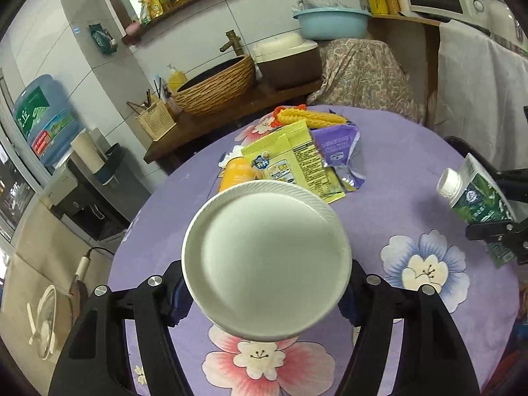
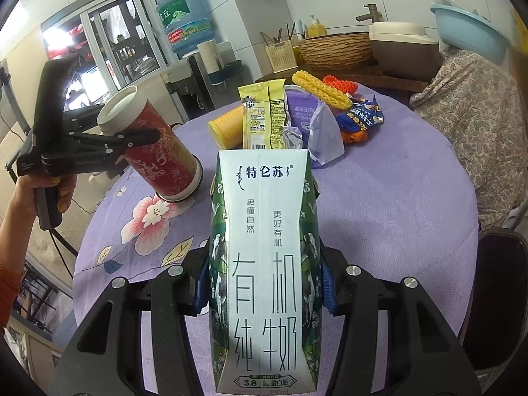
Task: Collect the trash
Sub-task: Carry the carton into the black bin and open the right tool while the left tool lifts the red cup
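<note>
My left gripper is shut on a red cylindrical can; in the left wrist view only its white end shows. The can is tilted, its lower end on or just above the purple floral tablecloth. My right gripper is shut on a green and white milk carton, also seen at the right in the left wrist view. At the far side of the table lie a yellow can, a yellow wrapper, a purple pouch and a blue snack wrapper.
Yellow and orange woven items lie at the table's far edge. Behind it stands a wooden counter with a woven basin. A water dispenser stands at left. A cloth-covered chair stands at right.
</note>
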Action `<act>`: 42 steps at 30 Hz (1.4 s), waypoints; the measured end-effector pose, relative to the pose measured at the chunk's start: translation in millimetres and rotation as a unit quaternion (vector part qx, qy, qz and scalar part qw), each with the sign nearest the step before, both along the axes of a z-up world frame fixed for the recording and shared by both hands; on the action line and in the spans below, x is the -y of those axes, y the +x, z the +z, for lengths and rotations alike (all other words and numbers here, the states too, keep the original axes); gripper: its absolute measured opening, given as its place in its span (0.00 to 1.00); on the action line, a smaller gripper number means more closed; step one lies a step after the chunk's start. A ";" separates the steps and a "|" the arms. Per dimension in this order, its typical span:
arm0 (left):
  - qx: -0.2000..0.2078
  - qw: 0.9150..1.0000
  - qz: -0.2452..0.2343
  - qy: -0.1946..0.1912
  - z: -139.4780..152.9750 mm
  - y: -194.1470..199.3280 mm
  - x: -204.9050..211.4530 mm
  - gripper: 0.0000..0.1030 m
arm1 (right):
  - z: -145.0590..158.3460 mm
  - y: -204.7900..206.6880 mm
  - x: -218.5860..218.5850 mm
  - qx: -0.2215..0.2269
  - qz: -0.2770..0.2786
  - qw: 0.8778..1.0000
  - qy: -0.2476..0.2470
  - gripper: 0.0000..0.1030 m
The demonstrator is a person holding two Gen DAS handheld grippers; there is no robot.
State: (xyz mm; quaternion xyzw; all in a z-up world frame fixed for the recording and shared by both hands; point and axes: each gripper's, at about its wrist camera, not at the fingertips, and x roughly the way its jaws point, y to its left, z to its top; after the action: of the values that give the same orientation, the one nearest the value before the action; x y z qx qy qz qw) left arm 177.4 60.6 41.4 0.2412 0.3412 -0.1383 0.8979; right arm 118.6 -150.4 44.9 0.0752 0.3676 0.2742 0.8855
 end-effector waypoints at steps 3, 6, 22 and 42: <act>0.006 1.000 -0.005 -0.007 5.9 -5.4 2.5 0.66 | 1.7 -3.0 4.5 0.008 -0.003 1.000 0.000 0.50; 0.002 1.000 -0.018 -0.025 13.4 -10.3 12.4 0.66 | 1.2 -5.7 13.4 0.016 -0.011 1.000 0.001 0.50; 0.012 0.974 -0.186 -0.126 55.5 -22.3 200.0 0.66 | -37.0 -13.9 218.3 -0.011 -0.220 0.975 -0.009 0.50; -0.077 0.966 -0.205 -0.137 -48.7 44.2 423.5 0.66 | -281.2 103.7 351.0 -0.329 -0.297 0.893 -0.081 0.50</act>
State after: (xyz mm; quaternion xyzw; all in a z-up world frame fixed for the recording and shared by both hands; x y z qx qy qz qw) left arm 221.6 -362.9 -7.2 0.1692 0.3302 -0.3827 0.8461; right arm 222.2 -501.4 -236.3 0.1945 0.6190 -0.0732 0.7574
